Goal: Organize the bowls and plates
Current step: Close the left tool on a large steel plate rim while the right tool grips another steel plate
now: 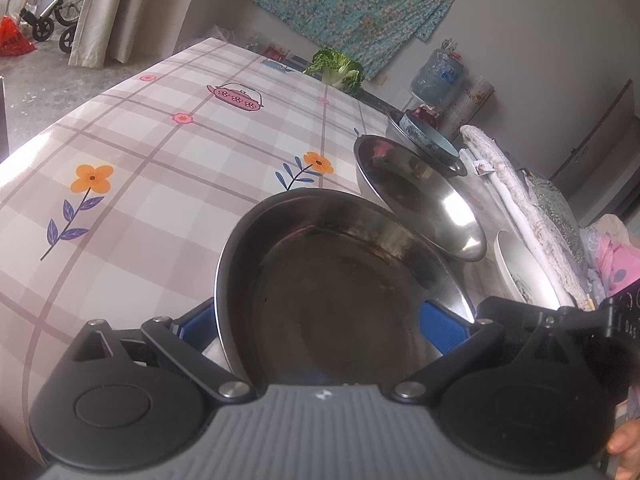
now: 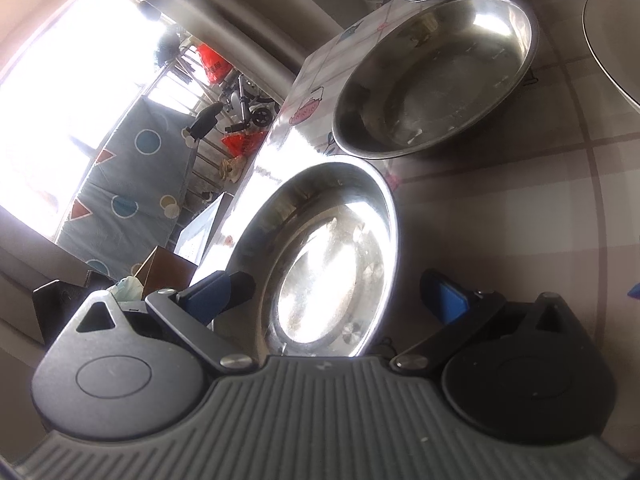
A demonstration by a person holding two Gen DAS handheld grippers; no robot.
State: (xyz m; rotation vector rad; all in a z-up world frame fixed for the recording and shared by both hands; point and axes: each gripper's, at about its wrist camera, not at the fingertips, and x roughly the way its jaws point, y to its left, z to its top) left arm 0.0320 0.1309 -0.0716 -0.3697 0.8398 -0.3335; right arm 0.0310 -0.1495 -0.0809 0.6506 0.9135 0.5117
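Left wrist view: the left hand-held gripper [image 1: 320,324] has a steel plate [image 1: 340,288] sitting between its blue fingers [image 1: 444,330], one finger on each side of the rim, but whether they are clamping that rim cannot be told. The plate is tilted, its far edge lifted above the checked surface [image 1: 160,168]. Right behind that far edge sits a steel bowl [image 1: 416,196], rim nearly touching the plate's rim. Beyond it, a patterned bowl [image 1: 430,138] rests in a dark dish close to the surface's right edge. A white plate [image 1: 520,272] lies near the right edge too, beside folded cloth [image 1: 516,208]. Off to the left, the surface is wide open: flowers and a teapot print, nothing standing there. A leafy cabbage [image 1: 338,68] marks the far edge.

Right wrist view: the right hand-held gripper [image 2: 344,300] stands spread, its fingers [image 2: 216,300] well apart on either side of the steel plate [image 2: 328,260], and the right finger clearly off the rim. The plate stands steeply tilted here. Past it, the steel bowl [image 2: 436,76] sits flat on the surface, a short gap between the two rims. The surface's left edge drops away just beside the plate.
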